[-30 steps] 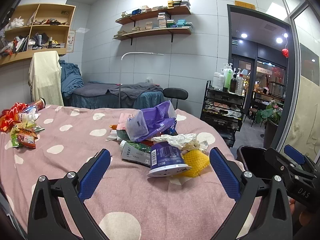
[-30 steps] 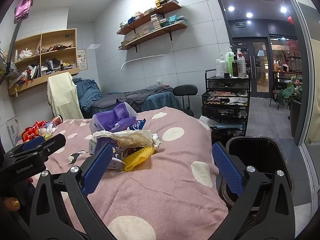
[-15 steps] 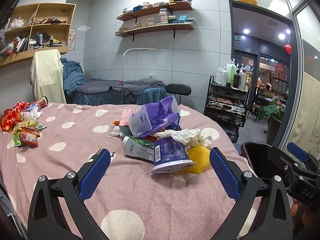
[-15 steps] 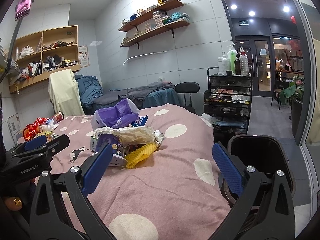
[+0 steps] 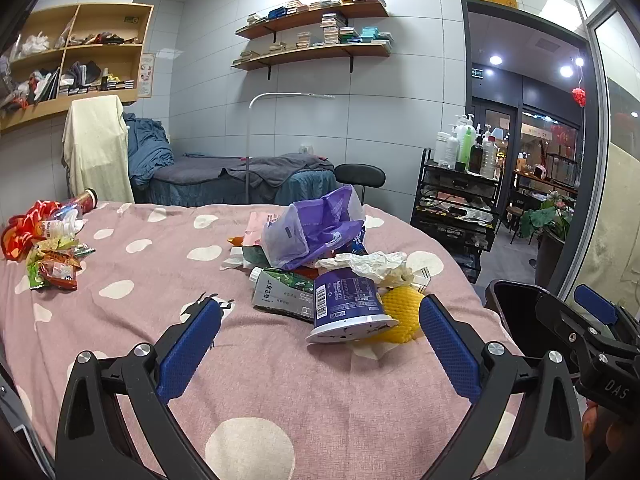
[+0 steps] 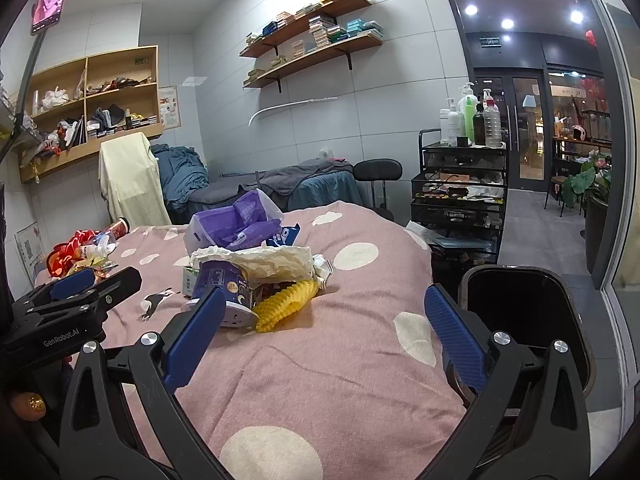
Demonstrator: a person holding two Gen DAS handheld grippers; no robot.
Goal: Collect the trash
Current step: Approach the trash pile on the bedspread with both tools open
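Observation:
A heap of trash lies on the pink dotted cloth (image 5: 280,380): an upturned purple cup (image 5: 347,306), a yellow foam net (image 5: 400,314), a grey-green carton (image 5: 280,294), crumpled paper (image 5: 372,264) and a purple plastic bag (image 5: 316,228). My left gripper (image 5: 316,344) is open, just short of the cup, nothing between its fingers. In the right wrist view the same cup (image 6: 220,284), net (image 6: 286,306) and bag (image 6: 236,228) sit ahead and left of my open, empty right gripper (image 6: 320,332). A black bin (image 6: 524,320) stands at the table's right edge.
More wrappers and a red bag (image 5: 44,240) lie at the far left of the table. Behind are a massage bed (image 5: 240,180), a black stool (image 5: 360,174) and a black trolley with bottles (image 5: 460,192). The other gripper shows at the right edge (image 5: 592,344).
Both grippers have edged closer to the trash heap, which now looks larger and nearer. Jaws stay open; nothing on the table has moved.

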